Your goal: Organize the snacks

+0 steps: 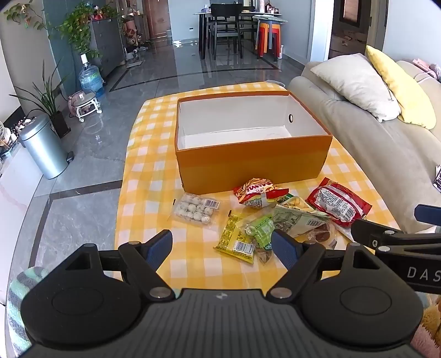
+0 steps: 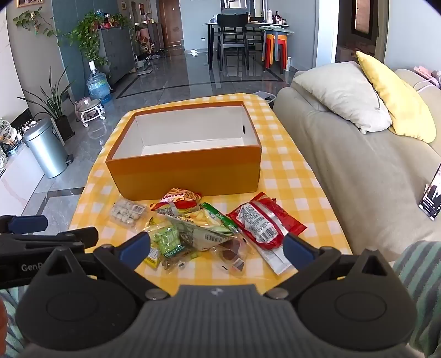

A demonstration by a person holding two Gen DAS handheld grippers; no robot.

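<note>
Glossy grey tile floor (image 1: 179,68), beige sofa (image 1: 358,143), dining table (image 1: 237,13)

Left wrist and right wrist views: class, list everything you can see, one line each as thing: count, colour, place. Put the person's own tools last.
box: one, orange outside, white inside, open and empty, on the table behind the snacks
snack packets: about seven, red, green, yellow and clear, in a loose pile in front of the box
red packet: one, right end of the pile
clear pack of pale balls: one, left end, apart from the pile
tablecloth: one, yellow and white checks, covering the table
sofa: one, beige, right of the table
cushions: two, cream and yellow, on the sofa
bin: one, silver, on the floor at left
left tongs: open, empty
right tongs: open, empty
</note>
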